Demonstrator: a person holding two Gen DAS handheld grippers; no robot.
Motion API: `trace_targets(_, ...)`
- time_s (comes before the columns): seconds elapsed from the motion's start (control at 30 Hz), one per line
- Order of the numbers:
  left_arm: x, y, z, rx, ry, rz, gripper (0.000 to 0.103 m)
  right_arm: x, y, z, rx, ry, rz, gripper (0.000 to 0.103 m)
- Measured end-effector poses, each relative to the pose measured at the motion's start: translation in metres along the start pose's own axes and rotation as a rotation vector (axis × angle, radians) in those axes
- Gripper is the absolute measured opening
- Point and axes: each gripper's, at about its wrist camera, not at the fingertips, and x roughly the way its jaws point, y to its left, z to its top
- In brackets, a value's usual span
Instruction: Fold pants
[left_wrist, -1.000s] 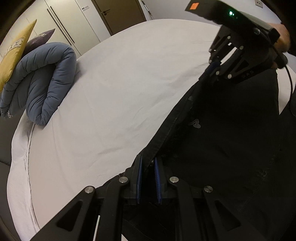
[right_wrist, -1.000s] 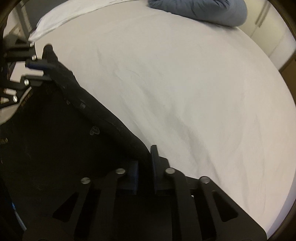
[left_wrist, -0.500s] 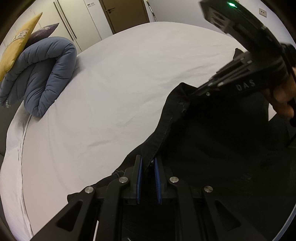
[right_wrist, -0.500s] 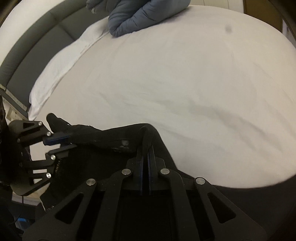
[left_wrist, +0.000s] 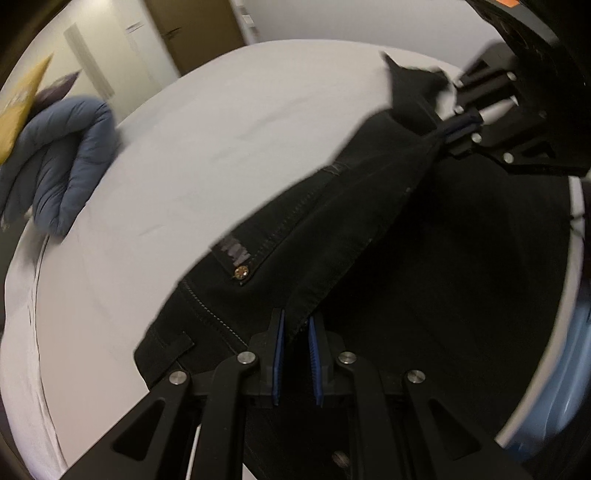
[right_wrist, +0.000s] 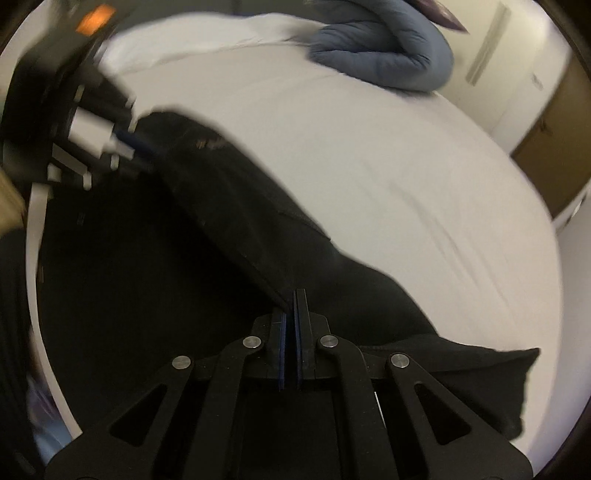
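Observation:
Black pants (left_wrist: 332, 206) hang between my two grippers above a white bed (left_wrist: 184, 155); the waistband, with a metal button (left_wrist: 242, 272), is stretched taut. My left gripper (left_wrist: 295, 325) is shut on one end of the waistband. My right gripper (right_wrist: 290, 299) is shut on the other end and shows in the left wrist view at upper right (left_wrist: 461, 127). The left gripper shows in the right wrist view at upper left (right_wrist: 129, 147). The pants (right_wrist: 258, 221) drape down and the rest of them is in shadow.
A rolled blue duvet (left_wrist: 62, 166) lies at the far left of the bed, with a yellow pillow (left_wrist: 22, 99) behind it. The duvet (right_wrist: 388, 55) also shows at the top of the right wrist view. White closets and a brown door (left_wrist: 199, 40) stand beyond the bed.
Both grippers have lifted and pulled the waistband taut, with the pants turned so the button side faces the left camera. Both views are blurred with motion.

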Motion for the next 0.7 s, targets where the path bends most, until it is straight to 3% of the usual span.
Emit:
trace_targets(0.13,-0.006,-0.03,-0.028,0.049,0.021,-0.061,0.013,0.023,0.051,-0.011,-0.118,0.042,-0.063,0.002)
trace_targets(0.33,-0.018,-0.063,-0.059,0.103,0.044,-0.102,0.013,0.033,0.092,-0.011,-0.253,0.069,-0.125,0.002)
trace_targets(0.47,-0.018,-0.069,-0.071,0.135,0.077,-0.113,0.013,0.046,0.126,-0.007,-0.351,0.1,-0.152,0.002)
trace_targets(0.7,-0.021,-0.071,-0.077,0.184,0.108,-0.123,0.013,0.081,0.151,0.005,-0.399,0.117,-0.16,0.002)
